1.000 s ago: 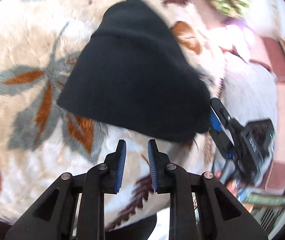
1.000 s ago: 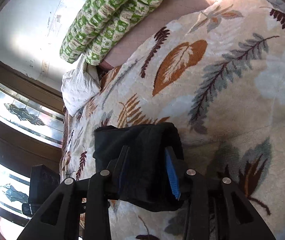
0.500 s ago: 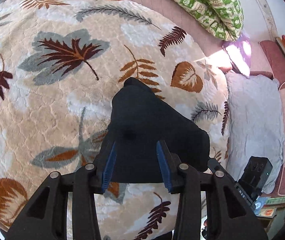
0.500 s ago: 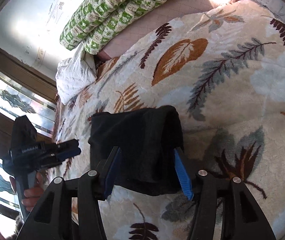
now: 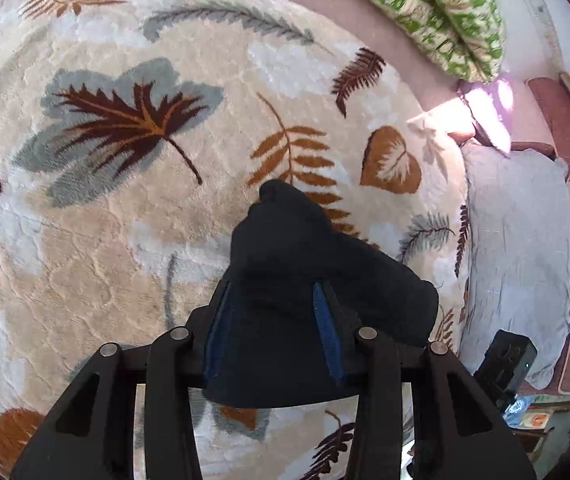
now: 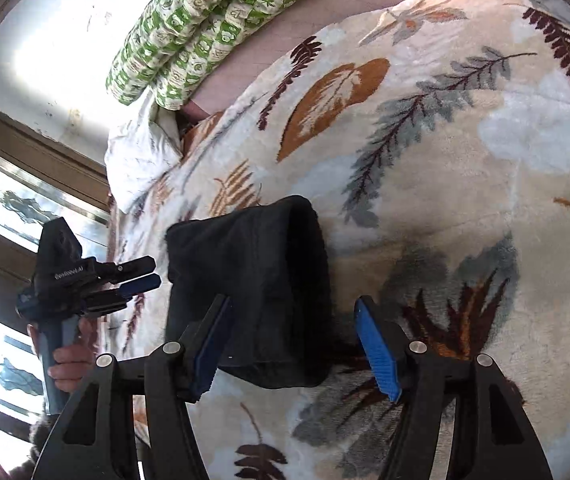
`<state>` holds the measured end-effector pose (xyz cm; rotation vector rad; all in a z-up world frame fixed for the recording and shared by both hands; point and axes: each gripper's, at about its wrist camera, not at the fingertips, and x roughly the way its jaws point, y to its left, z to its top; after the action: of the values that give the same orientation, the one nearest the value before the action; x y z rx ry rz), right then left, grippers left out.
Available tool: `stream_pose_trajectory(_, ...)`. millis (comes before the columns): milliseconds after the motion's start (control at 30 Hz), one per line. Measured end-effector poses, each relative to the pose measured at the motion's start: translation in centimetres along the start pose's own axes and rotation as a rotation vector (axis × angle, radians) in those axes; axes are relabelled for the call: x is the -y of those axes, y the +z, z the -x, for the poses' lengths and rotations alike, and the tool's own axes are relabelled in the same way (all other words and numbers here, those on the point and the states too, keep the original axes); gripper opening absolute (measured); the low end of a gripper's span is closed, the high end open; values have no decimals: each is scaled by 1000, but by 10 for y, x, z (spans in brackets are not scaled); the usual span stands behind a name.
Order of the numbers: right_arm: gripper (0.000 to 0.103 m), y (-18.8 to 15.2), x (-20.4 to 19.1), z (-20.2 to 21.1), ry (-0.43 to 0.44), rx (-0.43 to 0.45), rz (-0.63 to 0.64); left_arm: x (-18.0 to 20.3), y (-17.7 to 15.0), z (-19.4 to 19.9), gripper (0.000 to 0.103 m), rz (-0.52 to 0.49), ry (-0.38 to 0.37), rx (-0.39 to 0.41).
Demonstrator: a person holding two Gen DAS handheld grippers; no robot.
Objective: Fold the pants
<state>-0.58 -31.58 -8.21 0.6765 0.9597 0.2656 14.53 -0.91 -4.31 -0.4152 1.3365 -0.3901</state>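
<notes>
- Blue-padded fingers of the right gripper [image 6: 297, 344] stand spread wide above the near edge of the folded black pants [image 6: 253, 280], pinching nothing; whether the left pad brushes the cloth I cannot tell.
- Seen from the right wrist, the left gripper [image 6: 141, 276] hangs off to the left of the bundle, clear of it, its fingers close together and apparently empty; a hand [image 6: 67, 356] grips its handle.
- From its own camera, the left gripper [image 5: 271, 322] looks parted over the pants [image 5: 305, 280], so its true gap is unclear.
- Pants lie as a compact dark bundle in the middle of the leaf-patterned blanket [image 6: 485, 160], a green quilt [image 6: 213, 20] far behind.
- Judgement: the fold looks nearly finished. To do it well, press the top layer flat, square the edges, and lift away without dragging cloth.
</notes>
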Motion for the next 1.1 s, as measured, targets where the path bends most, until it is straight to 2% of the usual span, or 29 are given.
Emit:
stream_pose_trajectory(100,69,4,1,-2,11,-3,-12,-13,-5,11,61,-34,-17,2)
stream_pose_trajectory(167,69,5,3,-7,27,-11,-37,-14,-11,9,62,-73,-6,-3)
stream_pose_trajectory(367,71,2,10,-23,47,-44,-84,-2,-26,-22,62,-240,49,-94)
stream_pose_trajectory(567,74,4,6,-37,76,-61,-62,3,-28,-38,62,-273,28,-129)
stream_pose_trajectory(667,76,5,4,-43,98,-73,-45,4,-29,-43,72,-278,-4,-143)
stream_pose_trajectory(733,82,6,2,-48,106,-84,-29,7,-32,-49,79,-292,0,-139)
stream_pose_trajectory(867,83,6,-5,-51,100,-91,15,20,-37,-55,81,-319,-21,-127)
stream_pose_trajectory(900,78,5,-6,-52,81,-92,27,23,-38,-56,81,-318,-19,-121)
stream_pose_trajectory(967,65,4,-8,-50,35,-80,39,29,-40,-55,72,-325,-5,-94)
stream_pose_trajectory(1000,54,3,-7,-49,25,-71,33,30,-41,-54,58,-322,1,-78)
stream_pose_trajectory(1033,48,2,-4,-48,28,-64,23,29,-42,-53,47,-313,-3,-69)
stream_pose_trajectory(1100,43,-1,-4,-46,32,-46,17,26,-42,-47,33,-268,-37,-50)
